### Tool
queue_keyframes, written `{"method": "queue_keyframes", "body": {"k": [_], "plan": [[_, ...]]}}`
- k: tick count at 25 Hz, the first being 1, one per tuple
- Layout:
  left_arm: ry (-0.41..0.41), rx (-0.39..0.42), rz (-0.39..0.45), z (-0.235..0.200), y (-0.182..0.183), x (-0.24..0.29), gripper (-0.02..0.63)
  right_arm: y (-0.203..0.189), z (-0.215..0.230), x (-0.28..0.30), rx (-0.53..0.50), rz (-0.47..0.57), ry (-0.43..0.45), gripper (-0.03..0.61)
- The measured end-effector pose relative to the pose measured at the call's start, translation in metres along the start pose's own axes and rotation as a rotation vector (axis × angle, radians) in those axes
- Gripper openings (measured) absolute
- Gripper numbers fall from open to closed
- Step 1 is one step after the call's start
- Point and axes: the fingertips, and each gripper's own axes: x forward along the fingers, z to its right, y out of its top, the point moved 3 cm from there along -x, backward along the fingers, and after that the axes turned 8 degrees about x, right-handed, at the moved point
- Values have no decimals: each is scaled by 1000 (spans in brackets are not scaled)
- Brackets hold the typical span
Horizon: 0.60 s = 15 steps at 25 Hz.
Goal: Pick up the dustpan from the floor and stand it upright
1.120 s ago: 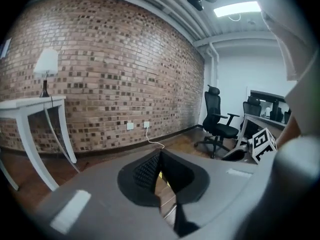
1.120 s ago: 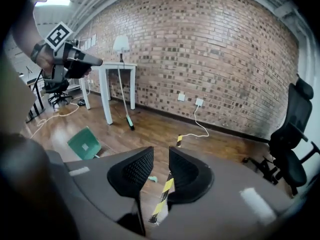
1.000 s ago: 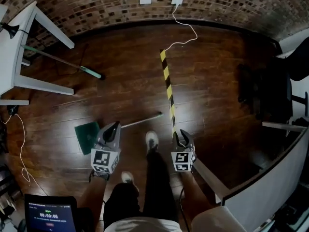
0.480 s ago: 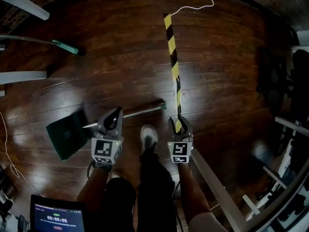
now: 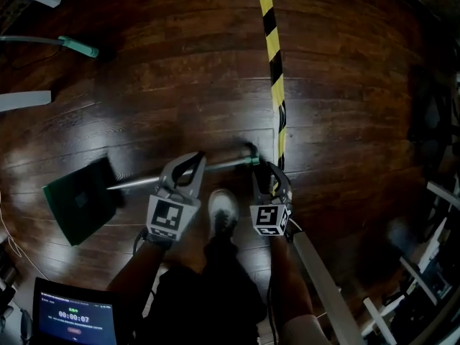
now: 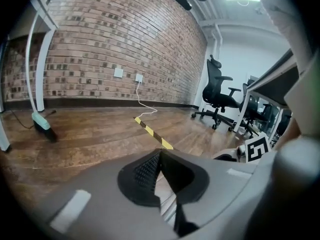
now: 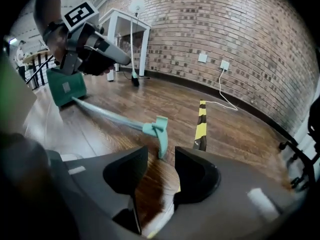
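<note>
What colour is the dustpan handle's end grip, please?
The grip is teal, clearest in the right gripper view.

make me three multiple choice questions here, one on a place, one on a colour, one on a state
1. Where is the dustpan? A) flat on the floor B) on a table C) leaning on the wall
2. What colours is the floor tape? A) red and white B) yellow and black C) blue
3. How is the right gripper? A) shut on the dustpan B) shut on the tape C) open, empty

1 A: it lies along the floor. 2 B: yellow and black stripes. 3 C: its jaws stand apart, having just been opening, the handle end just ahead of them.
</note>
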Motion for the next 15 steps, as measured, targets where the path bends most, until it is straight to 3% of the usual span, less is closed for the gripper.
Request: {"method": "queue_keyframes", "body": {"k": [3,11,15], "plan": [[-25,-11,1,4,-11,10,2,-8,-4,21,2,20,10,150],[-22,1,8,4,-36,15,2,0,-5,57,-19,125,8,158],[-18,-8,5,4,-39,14,2,1,0,65,1,135,-26,110]]}}
